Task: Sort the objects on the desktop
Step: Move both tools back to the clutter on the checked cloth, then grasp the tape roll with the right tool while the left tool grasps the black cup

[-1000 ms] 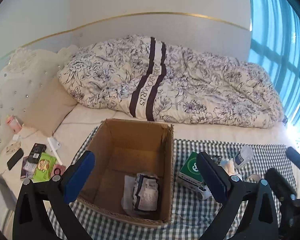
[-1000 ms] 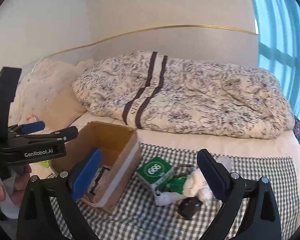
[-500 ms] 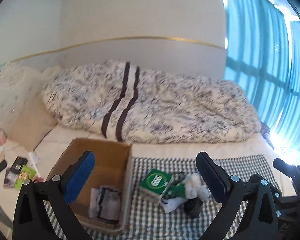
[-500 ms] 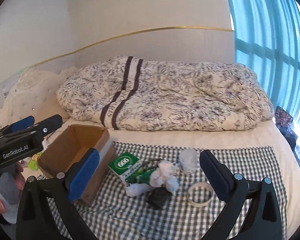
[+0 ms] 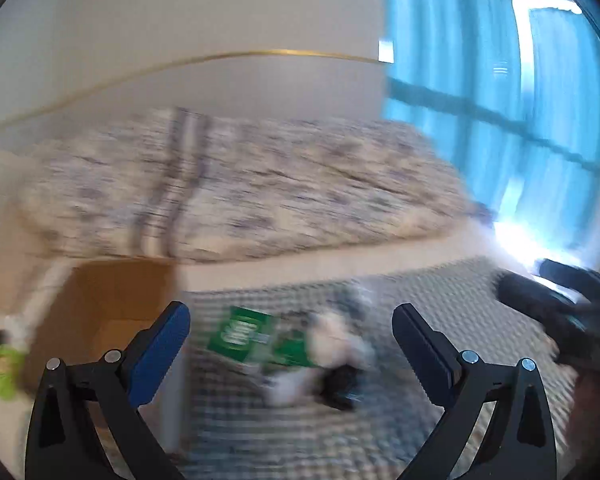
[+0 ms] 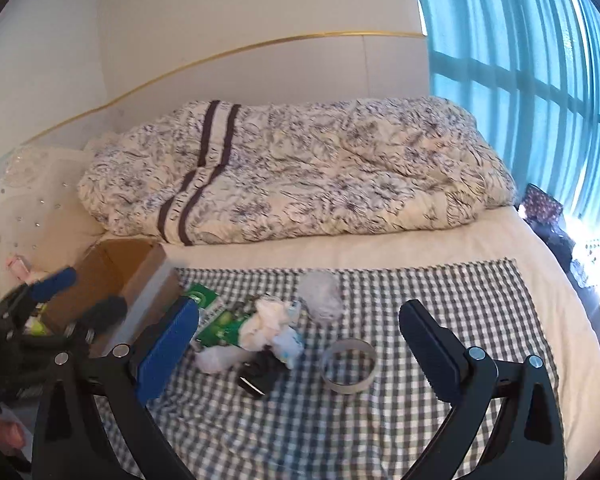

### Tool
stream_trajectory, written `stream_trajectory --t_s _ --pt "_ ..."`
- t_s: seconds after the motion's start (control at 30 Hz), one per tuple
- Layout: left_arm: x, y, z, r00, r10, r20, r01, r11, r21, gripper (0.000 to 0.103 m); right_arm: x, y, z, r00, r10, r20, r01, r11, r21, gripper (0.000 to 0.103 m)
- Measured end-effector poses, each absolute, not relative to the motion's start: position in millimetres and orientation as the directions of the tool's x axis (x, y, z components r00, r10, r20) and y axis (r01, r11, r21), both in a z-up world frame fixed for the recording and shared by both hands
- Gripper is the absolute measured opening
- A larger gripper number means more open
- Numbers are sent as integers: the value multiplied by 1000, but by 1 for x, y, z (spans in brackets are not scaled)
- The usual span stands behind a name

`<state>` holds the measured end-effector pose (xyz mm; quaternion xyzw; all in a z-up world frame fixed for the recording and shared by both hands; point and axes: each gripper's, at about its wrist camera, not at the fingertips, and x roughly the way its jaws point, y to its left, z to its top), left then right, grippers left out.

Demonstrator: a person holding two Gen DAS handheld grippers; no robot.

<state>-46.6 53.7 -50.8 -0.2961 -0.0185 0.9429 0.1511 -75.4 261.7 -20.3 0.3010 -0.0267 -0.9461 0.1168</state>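
On a checked cloth (image 6: pixel 420 296) on the bed lies a small heap: a green box (image 6: pixel 204 300), crumpled white tissue (image 6: pixel 270 320), a black item (image 6: pixel 256 376), a clear plastic cup (image 6: pixel 322 296) and a tape ring (image 6: pixel 350 366). A cardboard box (image 6: pixel 112 276) stands left of the heap. My right gripper (image 6: pixel 300 332) hangs open above the heap, holding nothing. In the blurred left wrist view my left gripper (image 5: pixel 290 332) is open and empty over the green box (image 5: pixel 240 334), with the cardboard box (image 5: pixel 108 308) at its left.
A rumpled flowered quilt (image 6: pixel 300 172) fills the back of the bed. Blue curtains (image 6: pixel 540 80) cover the window at right. Small items lie by the padded headboard (image 6: pixel 24 208) at far left. The other gripper (image 5: pixel 564 312) shows at the right edge of the left wrist view.
Both cameras have swung to the right: the cardboard box has slid left in each view and the heap now sits between the fingers. The left wrist view has turned blurry.
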Motion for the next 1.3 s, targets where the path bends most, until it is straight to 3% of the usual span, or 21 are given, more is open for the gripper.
stream_trajectory --t_s 0.1,0.43,0.7,1.03,1.23,1.3 --pt "-55 54 -68 -729 397 -558 -299 -917 -263 103 -82 271 -33 -781 -226 -582 188 -974 126 101" --pt "-75 86 -106 -738 217 -639 -207 -974 -92 103 -104 292 -74 -740 -202 -642 144 -979 143 101" --pt "-95 99 -149 -684 159 -712 -176 -983 -51 103 -123 305 -103 -704 -197 -683 124 -980 155 101" --pt "-107 116 -191 -667 129 -734 -200 -980 9 103 -145 317 -141 -620 -219 -753 107 -975 195 100" --pt "-113 126 -214 -656 121 -745 -219 -975 34 103 -151 313 -158 -585 -214 -782 124 -977 174 96" --pt "-115 129 -220 -651 123 -749 -226 -973 36 103 -154 313 -162 -572 -214 -792 123 -977 175 88"
